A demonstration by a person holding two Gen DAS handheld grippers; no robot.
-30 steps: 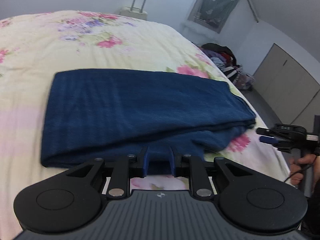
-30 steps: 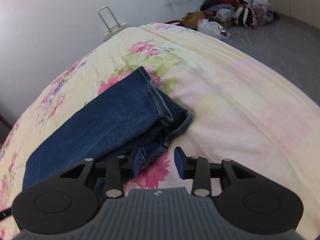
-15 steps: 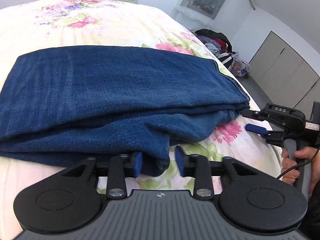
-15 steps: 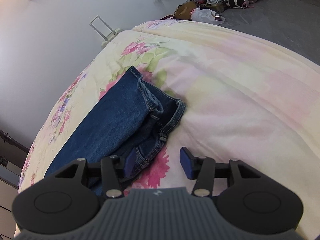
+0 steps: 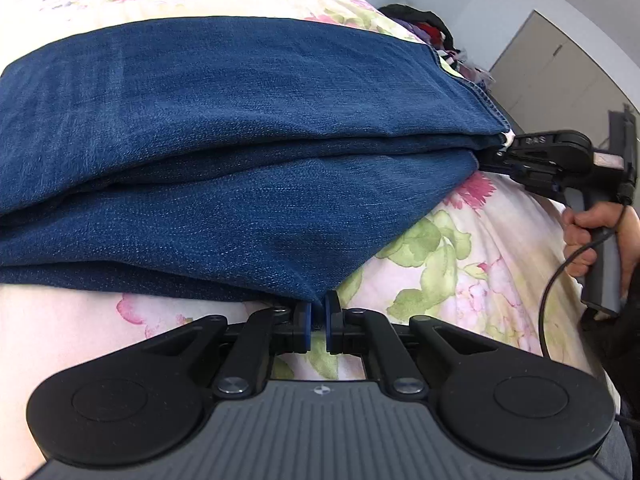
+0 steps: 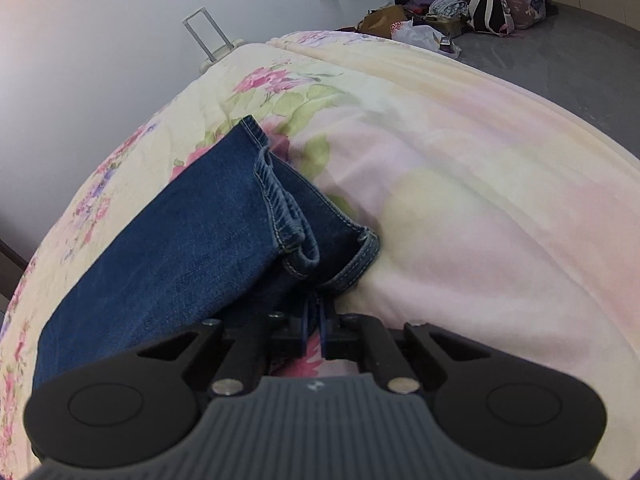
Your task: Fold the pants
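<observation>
The folded jeans [image 5: 248, 152] lie on the floral bedspread [image 6: 460, 184]. The left gripper [image 5: 316, 322] pinches their near fold, the right gripper [image 6: 314, 322] their hem corner. The denim looks heavy, limp; corners suit gripping.

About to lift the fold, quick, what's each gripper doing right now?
Left gripper: shut on the near edge of the jeans.
Right gripper: shut on the jeans at their hem end.
</observation>
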